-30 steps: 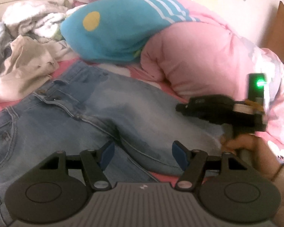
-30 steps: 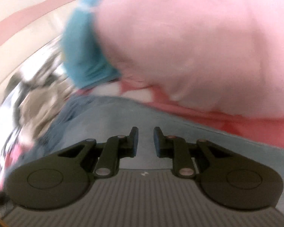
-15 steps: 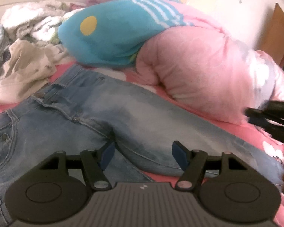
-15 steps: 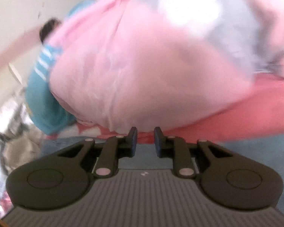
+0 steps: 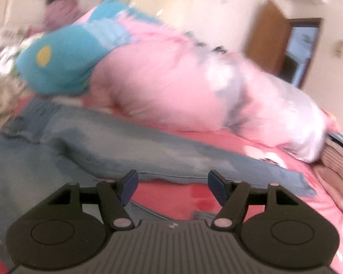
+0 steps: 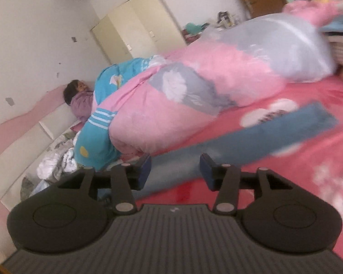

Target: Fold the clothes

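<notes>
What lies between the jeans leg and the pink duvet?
Only bare pink bedsheet with white flower prints separates the jeans leg from the pink duvet, shown in the right wrist view.

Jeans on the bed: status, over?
Left gripper open, empty. Right gripper opening, nothing held. Jeans flat on pink sheet, unfolded. Pink duvet bunched behind.

left wrist cam: sits right behind the left gripper (image 5: 172, 186), low over the bed, tilted down a bit, looking across the jeans (image 5: 84, 141) toward the pink duvet (image 5: 171, 80). pretty blurry.
right wrist cam: behind the right gripper (image 6: 175, 173), rolled so the room leans, facing along the pink sheet (image 6: 297, 159) toward the wardrobe (image 6: 137, 29).
closeness: both nearly skim the bedding.
shared bit: jeans, duvet, teal pillow (image 6: 93, 148), brown door (image 5: 267, 45), person lying at the bed's far end (image 6: 80, 98).
</notes>
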`<state>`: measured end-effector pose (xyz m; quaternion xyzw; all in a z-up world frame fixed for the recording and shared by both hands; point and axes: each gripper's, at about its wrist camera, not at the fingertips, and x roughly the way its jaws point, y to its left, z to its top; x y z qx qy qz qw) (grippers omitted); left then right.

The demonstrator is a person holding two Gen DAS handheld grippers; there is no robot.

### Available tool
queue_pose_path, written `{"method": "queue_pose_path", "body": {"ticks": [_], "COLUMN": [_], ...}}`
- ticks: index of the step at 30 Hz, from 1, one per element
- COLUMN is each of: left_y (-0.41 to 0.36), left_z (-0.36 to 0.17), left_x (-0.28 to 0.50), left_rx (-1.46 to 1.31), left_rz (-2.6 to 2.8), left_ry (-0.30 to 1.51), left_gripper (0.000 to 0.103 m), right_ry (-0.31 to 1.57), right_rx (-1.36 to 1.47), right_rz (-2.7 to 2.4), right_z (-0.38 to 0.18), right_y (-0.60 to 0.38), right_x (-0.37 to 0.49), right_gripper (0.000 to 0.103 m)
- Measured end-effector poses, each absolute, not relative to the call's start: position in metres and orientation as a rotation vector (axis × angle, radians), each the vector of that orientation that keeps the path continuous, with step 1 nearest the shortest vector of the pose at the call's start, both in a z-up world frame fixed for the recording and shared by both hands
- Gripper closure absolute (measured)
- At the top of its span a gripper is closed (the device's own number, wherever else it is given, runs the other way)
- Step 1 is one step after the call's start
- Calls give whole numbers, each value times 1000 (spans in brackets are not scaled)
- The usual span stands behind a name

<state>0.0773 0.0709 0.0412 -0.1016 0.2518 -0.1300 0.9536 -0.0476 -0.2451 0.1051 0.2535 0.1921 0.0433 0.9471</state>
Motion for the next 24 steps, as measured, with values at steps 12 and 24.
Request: {"method": "queue_pose_path", "body": {"ticks": [12, 24], "left_y": [76, 141], "left_z": [0, -16], "left_x": [-39, -83], "left_rx": [-266, -335], "left_rz": [-181, -32], "left_ry": [446, 388], "left_gripper": [31, 26], "right_ry": [376, 437], "right_rx": [383, 281], "right_rz": [115, 149], "right_z": [73, 52], "right_y": [-223, -176], "right_x": [-154, -148], "right_gripper": [11, 1]}}
